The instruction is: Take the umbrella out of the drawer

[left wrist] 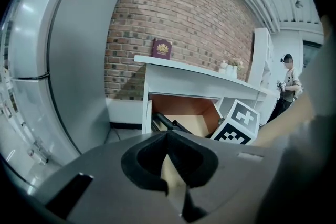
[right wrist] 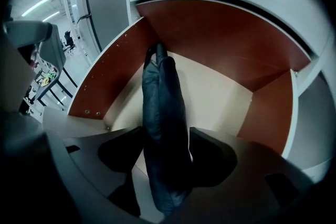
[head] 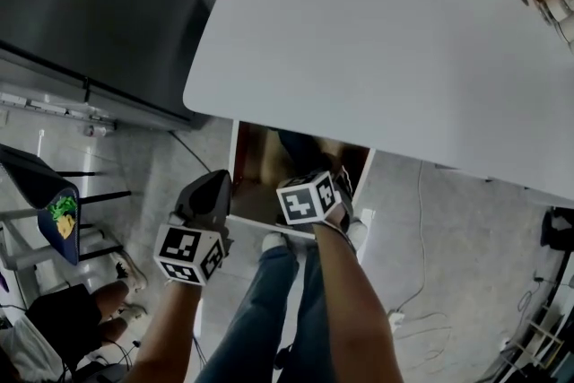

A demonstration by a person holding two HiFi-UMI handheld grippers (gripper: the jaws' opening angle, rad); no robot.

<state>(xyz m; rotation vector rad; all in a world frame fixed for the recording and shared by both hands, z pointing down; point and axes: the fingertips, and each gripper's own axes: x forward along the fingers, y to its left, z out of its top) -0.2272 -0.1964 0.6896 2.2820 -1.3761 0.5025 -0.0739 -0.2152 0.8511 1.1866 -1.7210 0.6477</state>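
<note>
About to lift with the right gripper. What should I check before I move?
1. The drawer is open: ok.
2. The umbrella lies between the jaws of the right gripper, pads on both sides: ok.
3. Grip firm enough to lift: cannot tell.
4. Far end of the umbrella free of the desk top overhead: cannot tell.
5. The left gripper is shut, empty and outside the drawer: ok.

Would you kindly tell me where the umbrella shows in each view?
Head view: umbrella, dark, at the open drawer's far end.
Left gripper view: dark rod at the drawer's left side.
Right gripper view: centre, between the right gripper's jaws.
Shared landmark: the drawer's brown inside.
</note>
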